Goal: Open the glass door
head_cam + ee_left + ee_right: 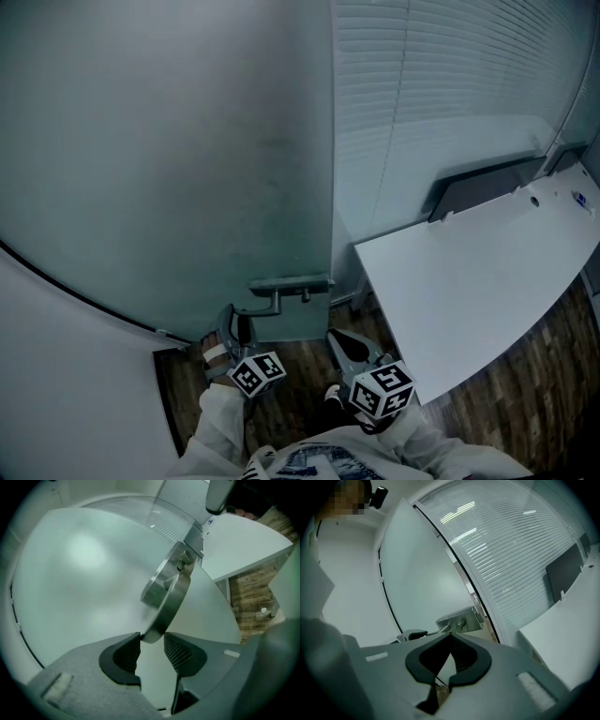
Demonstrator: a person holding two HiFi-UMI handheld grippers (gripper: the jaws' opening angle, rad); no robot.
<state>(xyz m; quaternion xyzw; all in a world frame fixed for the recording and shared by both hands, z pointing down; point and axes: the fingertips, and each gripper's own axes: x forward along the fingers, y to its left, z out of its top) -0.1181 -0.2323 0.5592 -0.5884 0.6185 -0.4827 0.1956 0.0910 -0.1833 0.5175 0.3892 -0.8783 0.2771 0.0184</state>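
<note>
Two claws face the frosted glass door (169,169), apparently closed, just ahead. The left claw (152,641) is partly open, loosely bracketing the brushed-steel lever handle (171,597) tip, probably to push it down. The right claw (450,637), closed and empty, waits just right of it.

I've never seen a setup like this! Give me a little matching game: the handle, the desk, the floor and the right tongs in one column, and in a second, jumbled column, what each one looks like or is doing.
Column one:
1. handle
2. desk
3. floor
4. right tongs

Column two:
A. dark wood planks
B. shut, nothing in them
C. white and flat
D. metal, its end between the open left tongs

Pairs: 1-D, 2-C, 3-A, 4-B
</note>
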